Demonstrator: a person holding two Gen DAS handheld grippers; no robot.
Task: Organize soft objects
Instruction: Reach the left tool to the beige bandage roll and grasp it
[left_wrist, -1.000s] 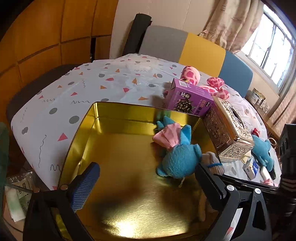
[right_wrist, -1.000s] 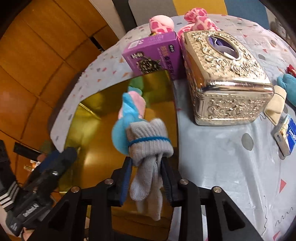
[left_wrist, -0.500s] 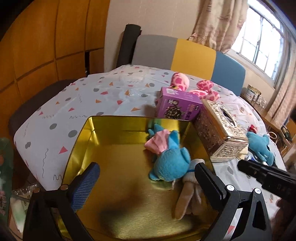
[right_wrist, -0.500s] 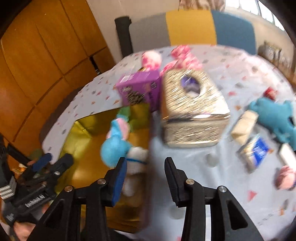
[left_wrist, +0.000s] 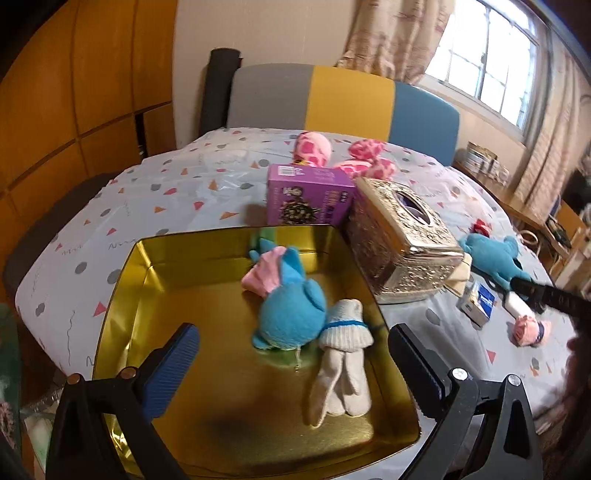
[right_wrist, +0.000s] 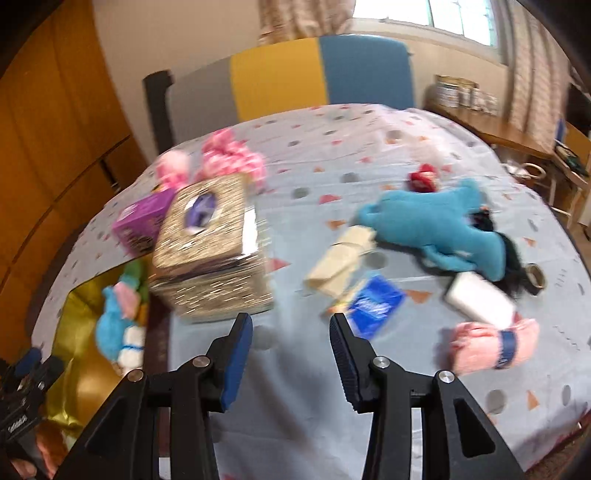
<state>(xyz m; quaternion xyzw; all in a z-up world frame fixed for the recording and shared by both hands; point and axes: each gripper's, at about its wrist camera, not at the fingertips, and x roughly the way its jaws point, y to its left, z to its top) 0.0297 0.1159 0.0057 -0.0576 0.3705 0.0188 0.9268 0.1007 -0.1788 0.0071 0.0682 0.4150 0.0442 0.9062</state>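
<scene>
A gold tin tray (left_wrist: 122, 280) holds a blue and pink plush toy (left_wrist: 288, 314) and a rolled grey sock pair (left_wrist: 341, 354). My left gripper (left_wrist: 291, 358) is open and empty over the tray's near edge. My right gripper (right_wrist: 291, 350) is open and empty above the tablecloth, right of the tray (right_wrist: 79, 310). On the cloth lie a blue plush (right_wrist: 439, 225), a rolled pink sock (right_wrist: 487, 345), a cream cloth (right_wrist: 340, 258) and a small red item (right_wrist: 424, 177). Pink spotted plush toys (left_wrist: 314, 149) lie at the back.
An ornate metal tissue box (left_wrist: 399, 240) stands against the tray's right side, a purple carton (left_wrist: 306, 199) behind the tray. A blue packet (right_wrist: 375, 304) and a white block (right_wrist: 478, 301) lie on the cloth. A colourful chair (left_wrist: 343, 99) stands beyond the table.
My right gripper let go of the grey sock pair, which now lies in the tray, then opened and swung right over the tablecloth. My left gripper drew back a little.
</scene>
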